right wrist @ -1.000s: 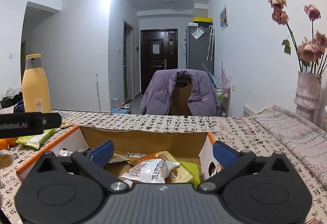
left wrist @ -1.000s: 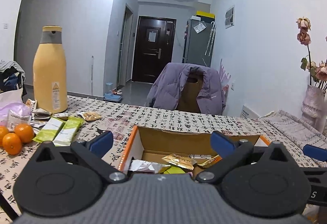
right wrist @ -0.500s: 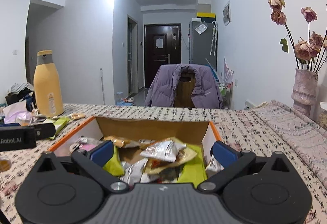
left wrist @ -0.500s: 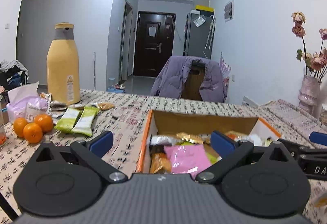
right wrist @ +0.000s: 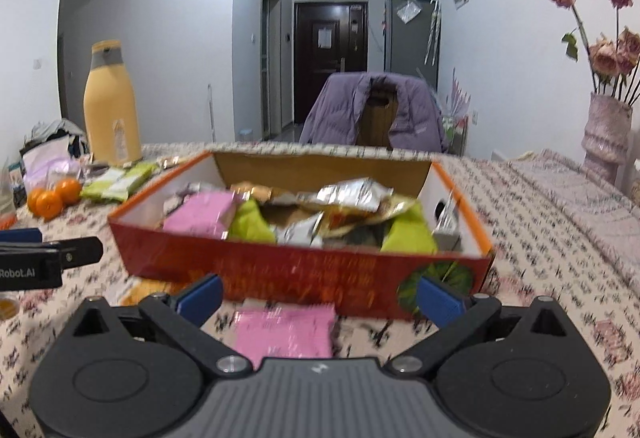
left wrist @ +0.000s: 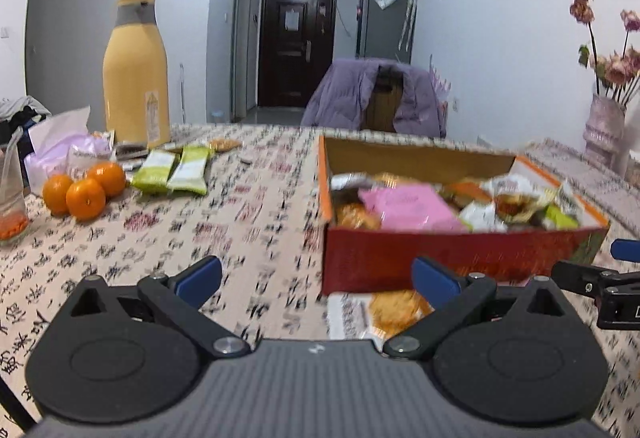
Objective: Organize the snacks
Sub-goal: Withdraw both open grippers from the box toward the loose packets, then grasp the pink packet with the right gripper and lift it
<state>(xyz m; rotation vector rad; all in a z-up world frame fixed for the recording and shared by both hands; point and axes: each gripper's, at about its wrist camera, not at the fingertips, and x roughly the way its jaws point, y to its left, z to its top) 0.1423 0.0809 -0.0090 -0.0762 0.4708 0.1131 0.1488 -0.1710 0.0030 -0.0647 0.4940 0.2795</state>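
The left gripper [left wrist: 316, 272] is released, its two blue-tipped fingers spread wide with nothing between them, and it hovers low above the patterned tablecloth [left wrist: 248, 214]. Just in front of it, on the near side of the box, lies a snack packet [left wrist: 376, 312] with a round golden biscuit printed on it; the wide opening seems prepared to close around this packet. The right gripper [right wrist: 318, 294] is also released and empty, and it points at a pink packet [right wrist: 286, 332] that lies flat on the cloth, just beside the near wall of the box. In my judgement both packets are left outside because they are not yet sorted, and each gripper is set in front of the one nearest to it. Beyond them stands the open cardboard box [right wrist: 280, 270], red outside with an orange rim, near the middle of the table. It is already well filled with mixed snacks: another pink pouch [right wrist: 198, 214], green wrappers and silver foil bags heaped loosely, so it serves as the collecting place. Further left, well apart from the box, two green snack bars [left wrist: 174, 174] lie side by side, with three oranges [left wrist: 84, 188] nearer to the left edge and a tall yellow bottle [left wrist: 136, 70] behind them. These green bars probably also wait to go into the box. On the far right a vase with dried flowers [right wrist: 606, 130] stands out of the working area.
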